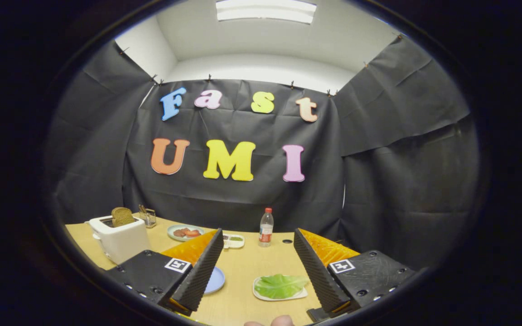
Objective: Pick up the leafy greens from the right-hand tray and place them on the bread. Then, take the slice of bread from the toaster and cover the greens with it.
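Note:
My gripper (257, 240) is open above the wooden table (247, 265), nothing between its fingers. The leafy greens (280, 285) lie on a small white tray (261, 295) between the fingers, closer to the right one. A blue plate (215, 280) peeks out from behind the left finger; what lies on it is hidden. A slice of brown bread (122, 216) stands up out of the white toaster (119, 237) at the table's far left.
Beyond the fingers stand a clear bottle with a red cap (266, 227), a plate of red slices (185, 232), a small white dish (234, 240) and a glass holder (148, 217) behind the toaster. A fingertip (281, 321) shows at the near edge.

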Tool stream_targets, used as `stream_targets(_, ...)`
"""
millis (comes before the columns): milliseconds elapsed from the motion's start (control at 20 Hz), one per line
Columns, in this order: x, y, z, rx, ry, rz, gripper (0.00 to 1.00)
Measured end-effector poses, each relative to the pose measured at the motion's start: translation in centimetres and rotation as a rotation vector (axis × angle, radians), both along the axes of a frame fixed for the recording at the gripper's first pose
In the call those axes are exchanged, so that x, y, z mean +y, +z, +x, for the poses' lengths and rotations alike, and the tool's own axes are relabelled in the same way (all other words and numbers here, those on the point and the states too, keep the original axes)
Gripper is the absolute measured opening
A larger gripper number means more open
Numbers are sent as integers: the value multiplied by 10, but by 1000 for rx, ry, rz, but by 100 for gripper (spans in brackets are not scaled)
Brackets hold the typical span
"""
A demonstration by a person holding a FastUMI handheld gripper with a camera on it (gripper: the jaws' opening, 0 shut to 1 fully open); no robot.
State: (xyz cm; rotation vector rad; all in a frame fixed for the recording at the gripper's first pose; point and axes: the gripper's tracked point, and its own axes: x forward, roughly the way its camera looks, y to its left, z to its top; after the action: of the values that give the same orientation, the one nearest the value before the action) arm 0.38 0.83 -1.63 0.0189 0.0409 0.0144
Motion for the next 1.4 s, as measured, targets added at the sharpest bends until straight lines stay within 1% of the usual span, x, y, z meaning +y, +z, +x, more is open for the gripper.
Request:
stream_targets(950, -4, -7, 7, 20, -2, 5, 95)
stream_targets(1150, -17, -21, 15, 57, -18, 5, 95)
stream_targets(1400, -37, -48, 35, 133, -21, -27, 95)
